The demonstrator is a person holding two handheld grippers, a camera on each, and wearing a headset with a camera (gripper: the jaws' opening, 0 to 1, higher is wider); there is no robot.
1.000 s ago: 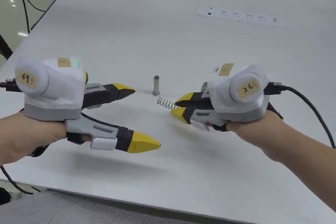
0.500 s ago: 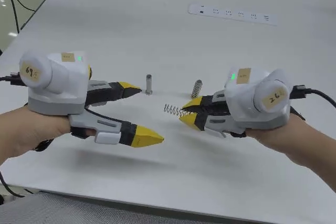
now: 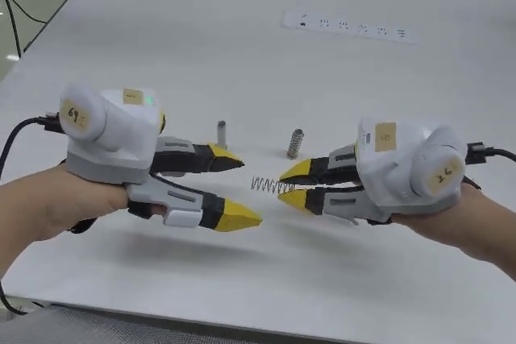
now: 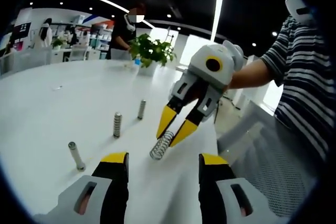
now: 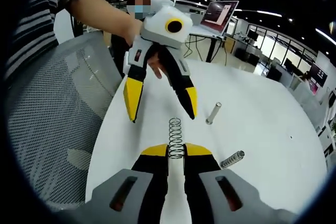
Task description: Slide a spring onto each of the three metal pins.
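Room: big open office with ceiling strip lights, and a leafy plant (image 4: 152,51) at the far end of the worktop, going by the left gripper view.
Worktop (image 3: 242,38): plain white, pretty bare.
Chair: grey mesh chair (image 5: 68,124) just off the worktop's edge, around 9 o'clock in the right gripper view.
Left tool (image 3: 251,191): hand-held at about 9 o'clock in the head view. Its yellow-tipped jaws are spread wide with nothing between them, and they point across at the other one.
Right tool (image 3: 281,187): at about 3 o'clock in the head view, facing the left one nearly tip to tip. Its jaws are pinched almost together on one end of the spring.
Power strip (image 3: 351,26): long white one lying flat, way back at roughly 1 o'clock, well apart from everything else.
Spring (image 3: 264,185): the loose one, sticking straight out from the right tool's tips toward the left tool, in the gap between the two. Can't tell if it clears the worktop.
Sprung pin (image 3: 296,143): upright, already wearing a spring, about 1 o'clock from the held spring.
Bare pin (image 3: 222,133): upright with no spring on it, about 11 o'clock from the held spring.
Third pin (image 4: 142,109): upright, just past the sprung one in the left gripper view. It's too small to say whether it has a spring.
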